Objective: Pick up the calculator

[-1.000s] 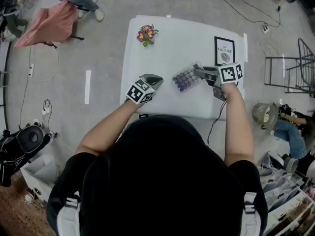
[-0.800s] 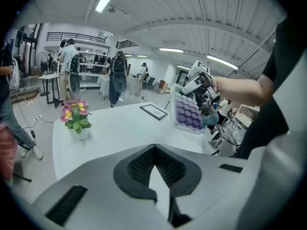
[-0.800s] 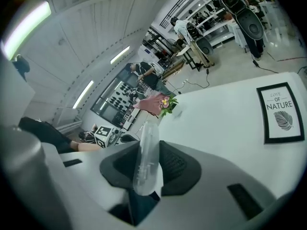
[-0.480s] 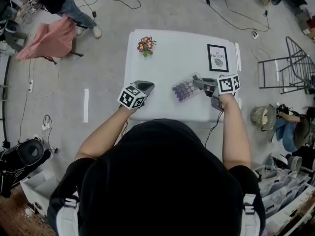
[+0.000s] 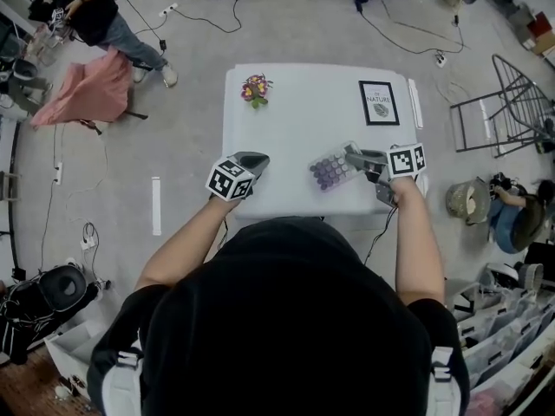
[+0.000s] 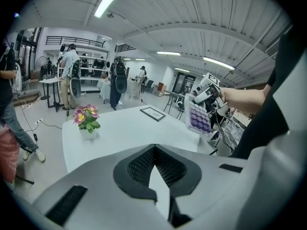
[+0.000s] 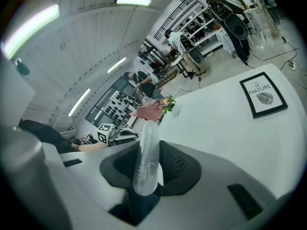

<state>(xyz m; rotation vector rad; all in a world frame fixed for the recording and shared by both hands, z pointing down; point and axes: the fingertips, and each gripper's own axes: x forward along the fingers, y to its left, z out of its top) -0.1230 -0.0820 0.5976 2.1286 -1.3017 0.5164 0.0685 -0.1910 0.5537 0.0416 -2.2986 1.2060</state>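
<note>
Now, head view: the right gripper (image 5: 357,157) grips the calculator (image 5: 332,170) by one end, clear of the table (image 5: 295,111), over its near edge toward the right corner. The left gripper (image 5: 251,159) hangs by the near left corner.

Left gripper view: fingers together, nothing between them.

Right gripper view: pads clamp the calculator edge-on. The risk, I'd say, is that end-only grip; it could pivot and slip free.

The person wears a black short-sleeved top (image 5: 165,328) and pale grey shoulder straps (image 5: 120,381) (one each side); the left gripper (image 5: 257,157) and right gripper (image 5: 352,153) are grey with black-and-white marker cubes (image 5: 229,180).
</note>
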